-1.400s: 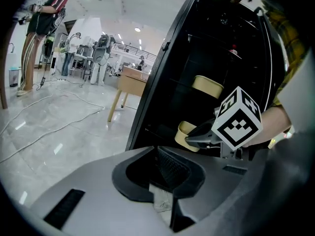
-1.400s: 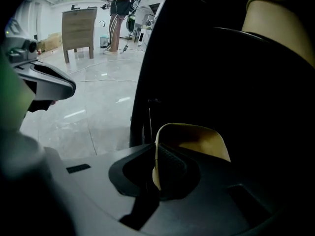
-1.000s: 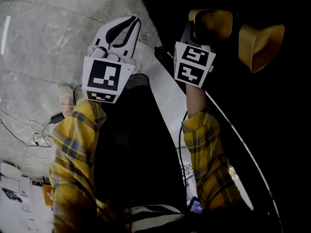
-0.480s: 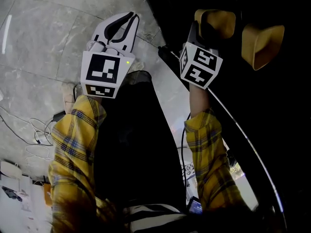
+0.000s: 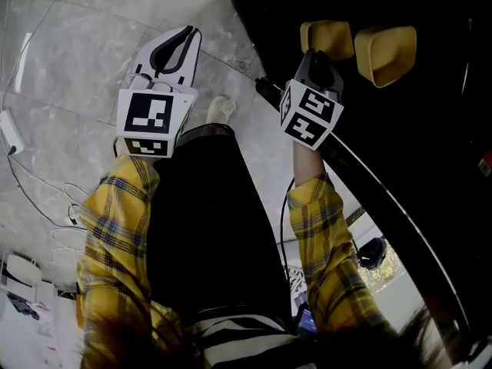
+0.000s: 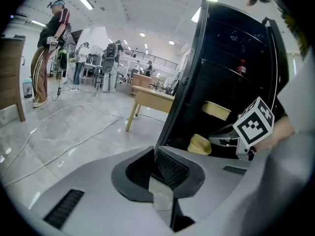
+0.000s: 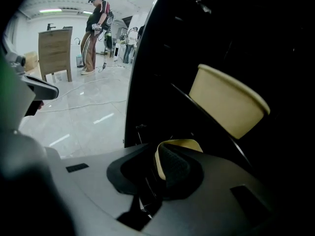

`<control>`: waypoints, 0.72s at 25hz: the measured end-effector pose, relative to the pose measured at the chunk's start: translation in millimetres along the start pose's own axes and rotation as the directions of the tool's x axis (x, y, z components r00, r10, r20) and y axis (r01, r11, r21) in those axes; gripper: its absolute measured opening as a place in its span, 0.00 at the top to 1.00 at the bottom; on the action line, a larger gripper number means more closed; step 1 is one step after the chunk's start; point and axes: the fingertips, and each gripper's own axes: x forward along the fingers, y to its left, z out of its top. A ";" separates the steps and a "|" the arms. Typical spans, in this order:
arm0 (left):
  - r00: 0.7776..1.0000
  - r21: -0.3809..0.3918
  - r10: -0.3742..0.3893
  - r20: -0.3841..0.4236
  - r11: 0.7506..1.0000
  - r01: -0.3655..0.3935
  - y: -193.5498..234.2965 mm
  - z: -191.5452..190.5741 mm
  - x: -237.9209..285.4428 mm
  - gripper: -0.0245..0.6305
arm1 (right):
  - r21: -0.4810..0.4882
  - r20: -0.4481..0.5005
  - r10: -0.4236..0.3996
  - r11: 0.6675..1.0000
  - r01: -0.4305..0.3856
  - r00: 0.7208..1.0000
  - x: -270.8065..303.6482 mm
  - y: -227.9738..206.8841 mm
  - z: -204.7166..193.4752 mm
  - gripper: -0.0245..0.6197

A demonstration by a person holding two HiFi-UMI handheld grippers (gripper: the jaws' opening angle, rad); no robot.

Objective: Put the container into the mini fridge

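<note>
Two yellow containers stand inside the black mini fridge (image 5: pixel 430 152), whose door is open. The near container (image 5: pixel 327 37) is right in front of my right gripper (image 5: pixel 315 58), and the second one (image 5: pixel 386 52) is to its right. In the right gripper view, the near container's rim (image 7: pixel 181 143) lies between the jaws of my right gripper (image 7: pixel 157 162). The jaws are closing and I see no pad pressing on the rim. The other container (image 7: pixel 229 100) sits higher and tilted. My left gripper (image 5: pixel 186 35) hangs over the floor left of the fridge, shut and empty (image 6: pixel 155 152).
The fridge door's edge (image 6: pixel 184 82) rises just ahead of the left gripper. Cables (image 5: pixel 46 198) trail across the marble floor. A wooden table (image 6: pixel 147 100) and a cabinet (image 7: pixel 54 48) stand further off. Several people (image 6: pixel 49 48) are in the background.
The right gripper's tip, earlier tucked against the near container, now shows just short of it. The left gripper has drifted a little left and up.
</note>
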 end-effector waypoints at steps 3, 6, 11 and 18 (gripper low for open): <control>1.000 0.010 -0.001 -0.003 1.000 0.001 1.6 15.6 -17.1 0.91 | 0.015 0.022 0.005 1.000 -0.006 1.000 -21.0 4.4 17.1 0.87; 1.000 0.004 -0.004 -0.002 1.000 0.004 1.0 31.3 -34.3 0.91 | 0.037 0.037 0.012 0.999 -0.013 0.999 -42.2 9.7 30.7 0.87; 1.000 0.028 -0.024 -0.007 0.999 0.024 -6.6 56.3 -64.9 0.91 | 0.068 0.068 0.012 0.998 -0.016 0.998 -82.9 17.4 53.0 0.89; 1.000 0.000 -0.030 -0.005 1.000 0.030 -16.9 91.7 -109.1 0.91 | 0.132 0.105 0.002 0.991 -0.016 0.994 -138.2 11.8 88.7 0.91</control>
